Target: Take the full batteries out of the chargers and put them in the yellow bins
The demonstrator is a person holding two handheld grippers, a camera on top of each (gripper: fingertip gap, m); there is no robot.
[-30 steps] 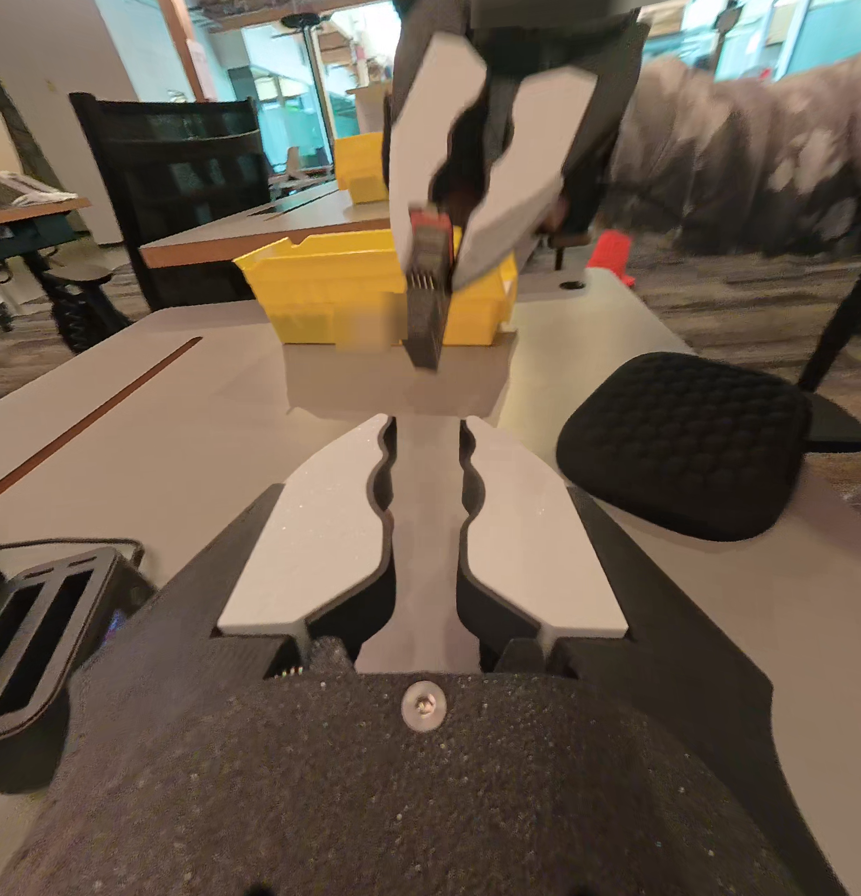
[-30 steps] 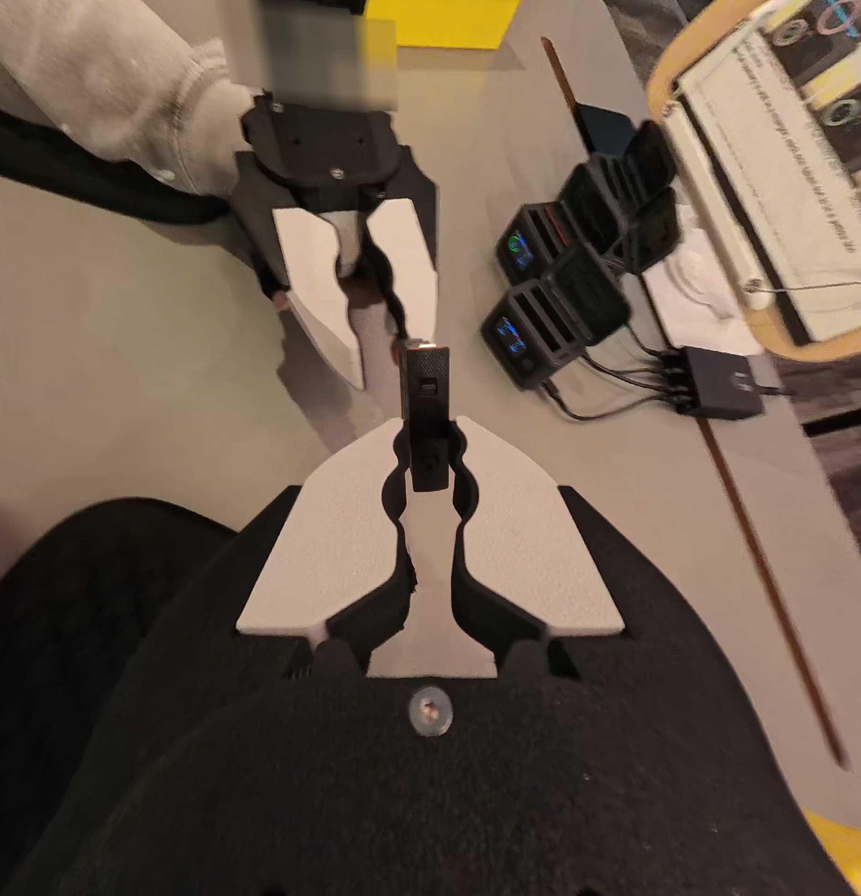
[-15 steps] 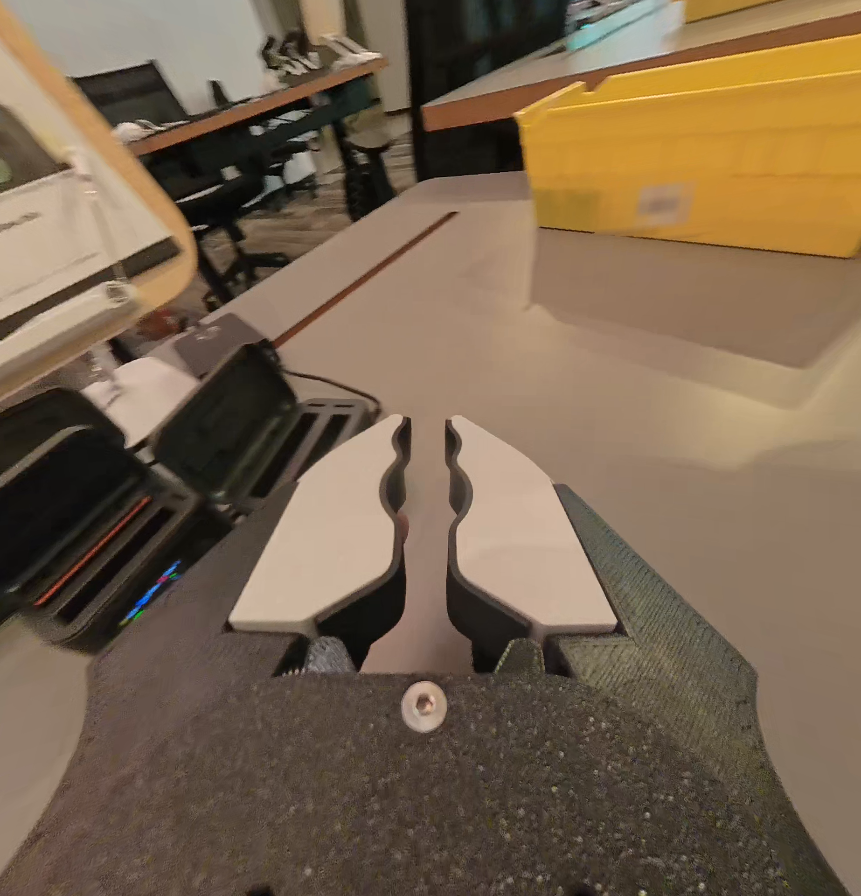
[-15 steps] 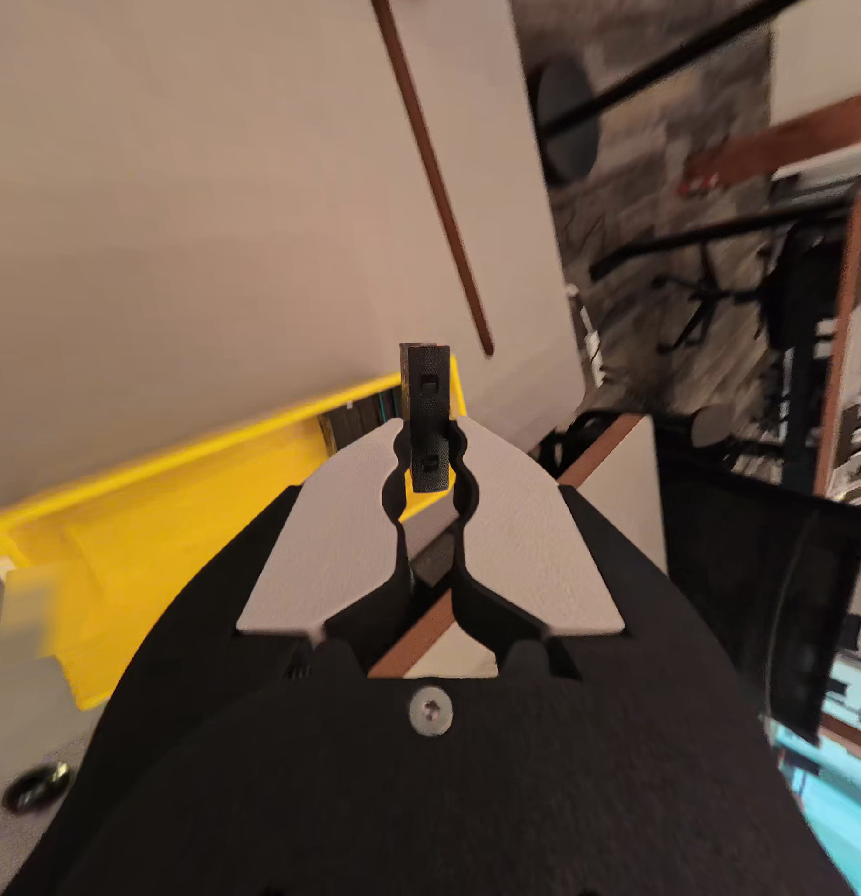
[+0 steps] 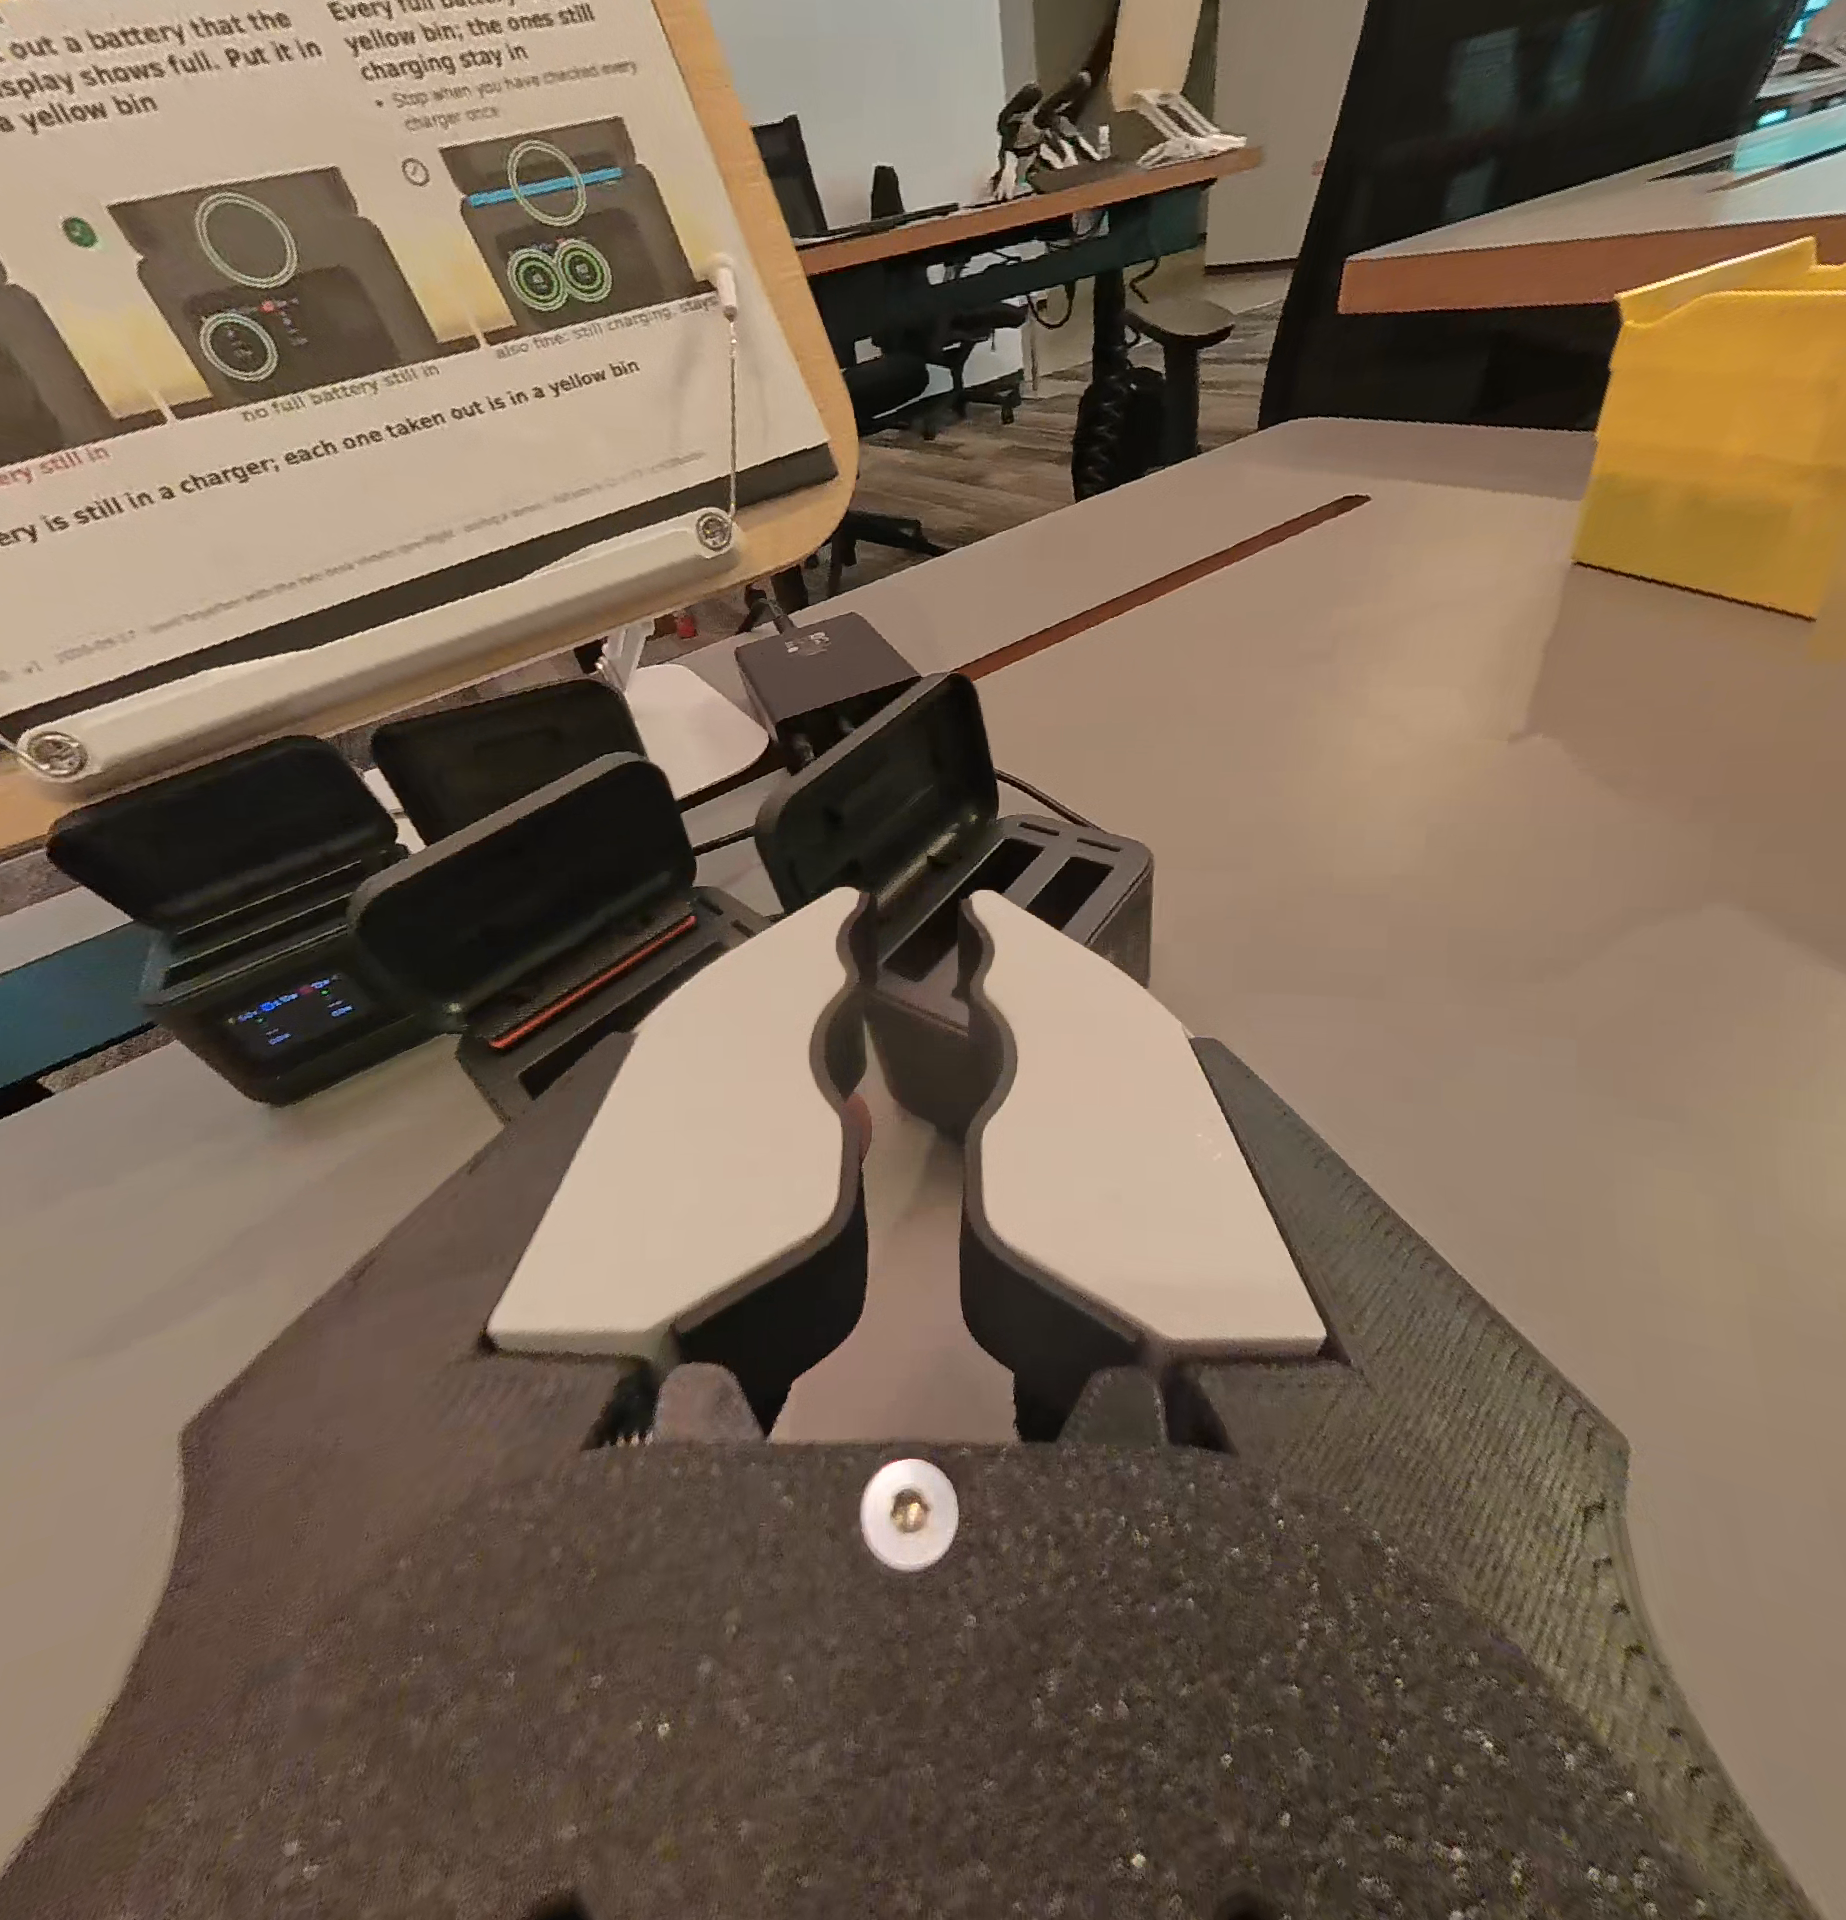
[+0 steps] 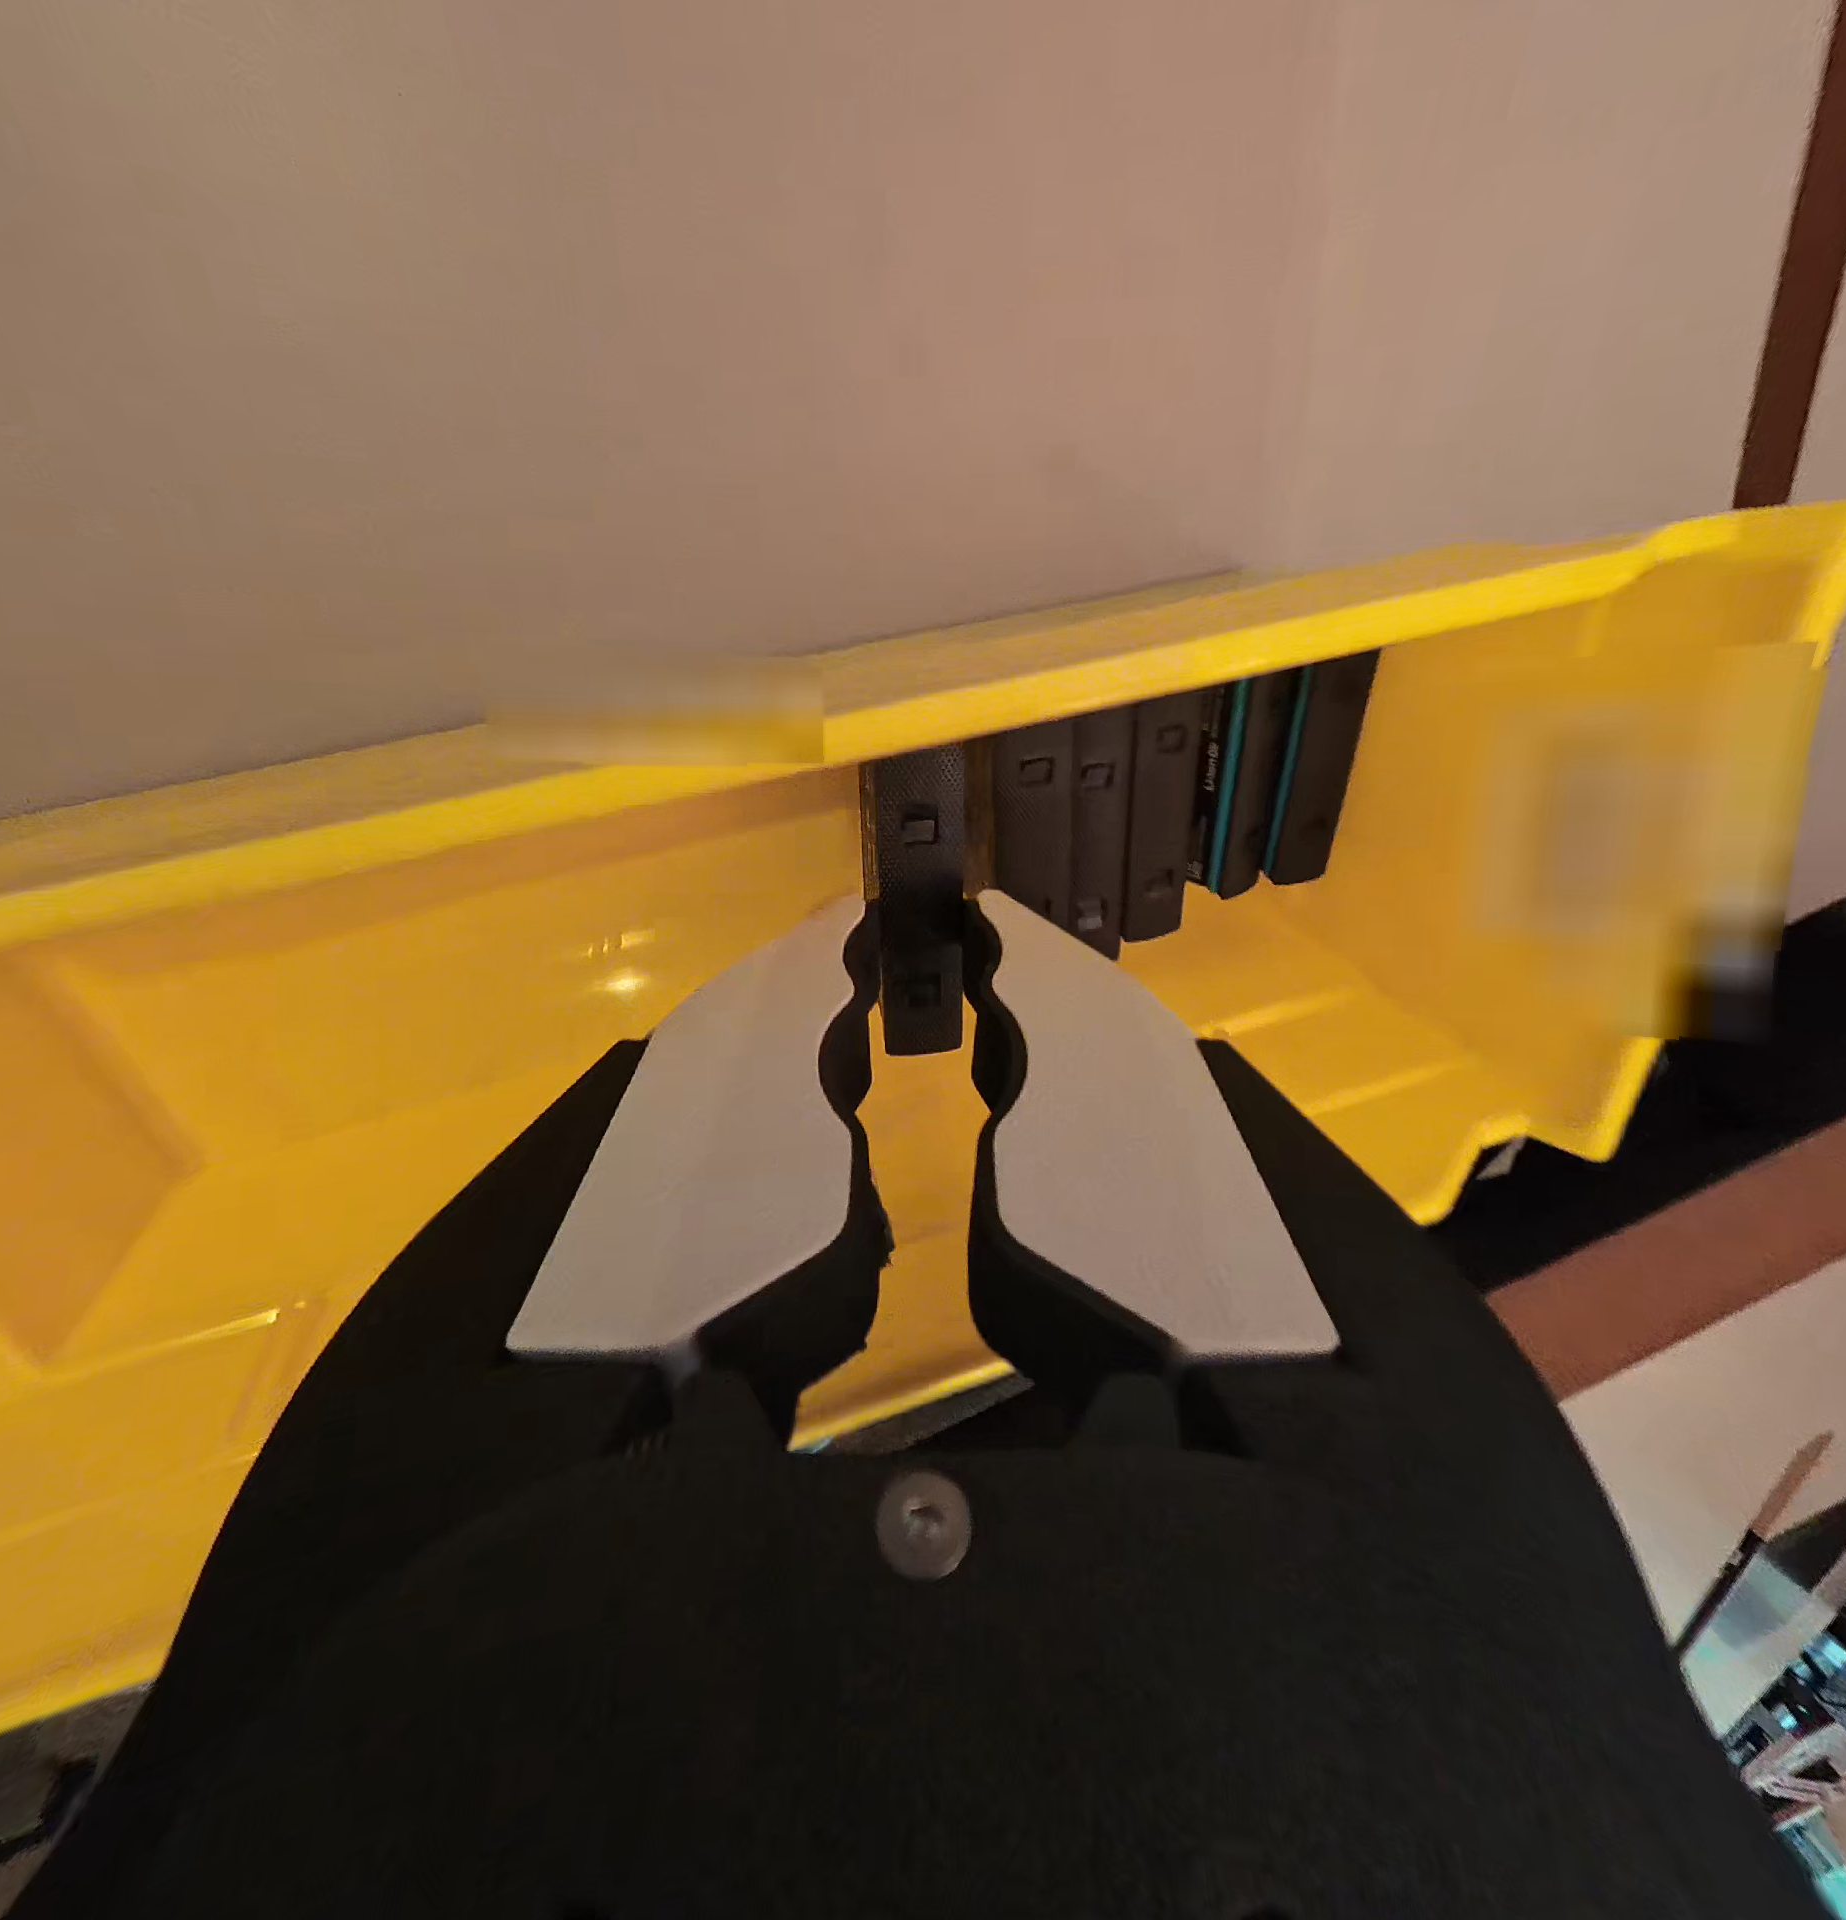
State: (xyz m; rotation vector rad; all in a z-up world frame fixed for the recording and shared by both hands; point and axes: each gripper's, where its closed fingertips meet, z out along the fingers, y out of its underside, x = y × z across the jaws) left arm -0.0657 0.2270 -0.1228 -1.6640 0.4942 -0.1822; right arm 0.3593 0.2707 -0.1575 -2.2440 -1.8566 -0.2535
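Inside yellow bin (image 6: 1106, 665): row of batteries (image 6: 1158, 831). Right gripper (image 6: 921, 914) clamps one battery (image 6: 914, 831) beside them; left gripper (image 5: 914, 914) empty, slightly parted.

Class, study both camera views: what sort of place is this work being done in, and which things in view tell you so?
Most likely an open-plan office or lab. Long desks and office chairs stand behind the grey table, which carries open battery chargers and an instruction board.
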